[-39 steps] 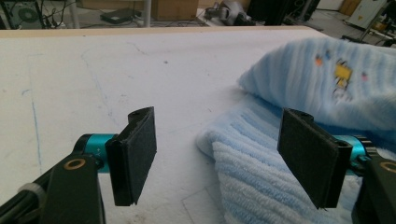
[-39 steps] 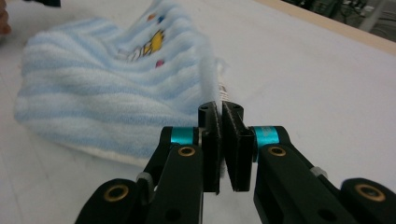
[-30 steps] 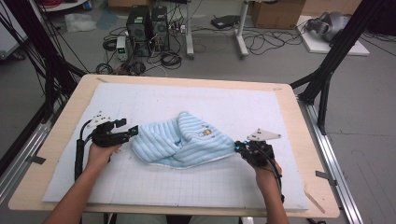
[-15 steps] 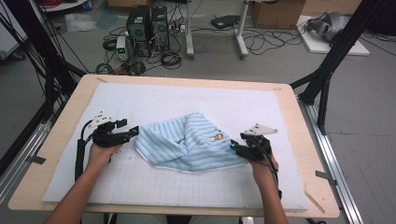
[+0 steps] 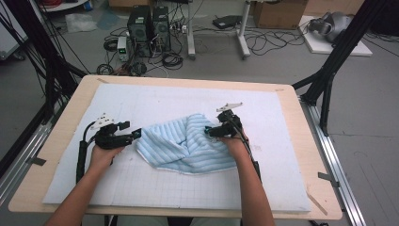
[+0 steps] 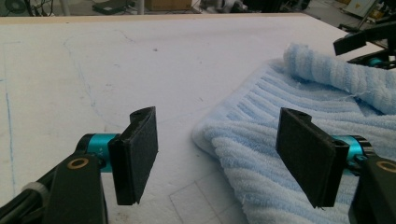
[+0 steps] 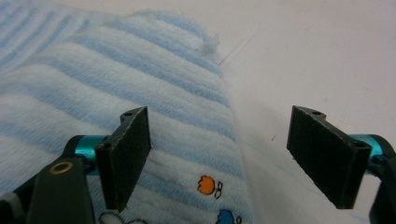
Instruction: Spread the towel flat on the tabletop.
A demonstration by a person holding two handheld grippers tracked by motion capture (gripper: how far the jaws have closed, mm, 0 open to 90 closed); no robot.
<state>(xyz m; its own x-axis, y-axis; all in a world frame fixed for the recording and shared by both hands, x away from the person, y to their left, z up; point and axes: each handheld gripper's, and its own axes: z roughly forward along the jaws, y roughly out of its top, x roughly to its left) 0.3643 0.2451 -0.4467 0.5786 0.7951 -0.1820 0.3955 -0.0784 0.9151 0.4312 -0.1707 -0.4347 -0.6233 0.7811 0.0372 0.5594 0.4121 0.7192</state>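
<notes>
A light blue striped towel lies crumpled and partly folded in the middle of the white mat. My left gripper rests at its left edge, open; in the left gripper view the towel's hem lies between the jaws, untouched. My right gripper hovers over the towel's upper right fold. Its jaws have just been opening and press on nothing. In the right gripper view the towel's fold with small embroidered figures lies below the left jaw.
The white grid mat covers most of the wooden table. Black frame legs stand at the table's right and left corners. Computers and cables sit on the floor beyond the far edge.
The right gripper has moved left and away from the person, carrying the towel's right side over the middle, and its jaws have opened and let go. The left gripper has stayed put.
</notes>
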